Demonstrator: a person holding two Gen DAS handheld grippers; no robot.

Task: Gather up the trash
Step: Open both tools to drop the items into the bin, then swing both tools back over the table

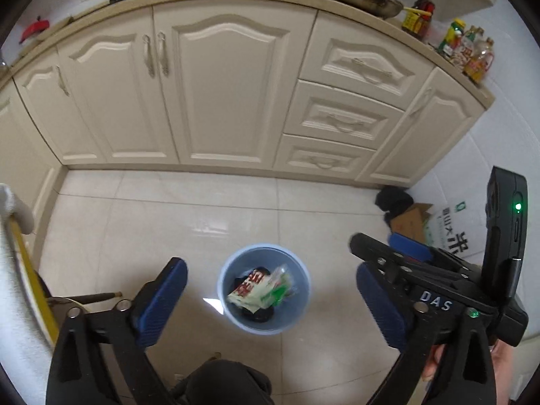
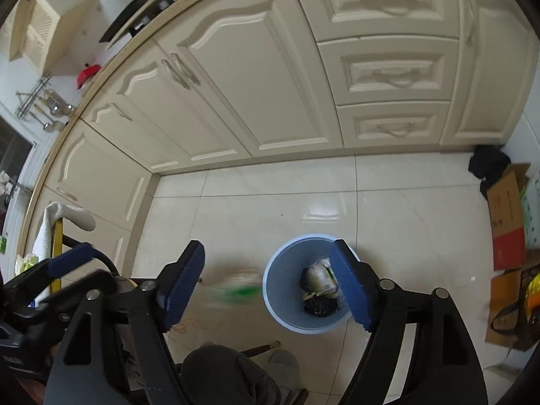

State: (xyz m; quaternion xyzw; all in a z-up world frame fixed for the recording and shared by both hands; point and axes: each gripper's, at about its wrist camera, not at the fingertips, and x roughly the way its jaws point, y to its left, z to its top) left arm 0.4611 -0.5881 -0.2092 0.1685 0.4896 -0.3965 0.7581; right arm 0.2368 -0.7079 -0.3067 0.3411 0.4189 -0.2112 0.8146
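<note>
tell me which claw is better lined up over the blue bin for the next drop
Left, probably. The blue bin sits centred between the fingers of the open left claw; in the right wrist view it lies off toward one finger of the open right claw.

Glossy tile floor [image 1: 189, 222], smooth blue plastic bin [image 1: 305, 290], my ribbed blue gripper pads [image 1: 162, 303], satin cream cabinets [image 1: 222, 87].
</note>
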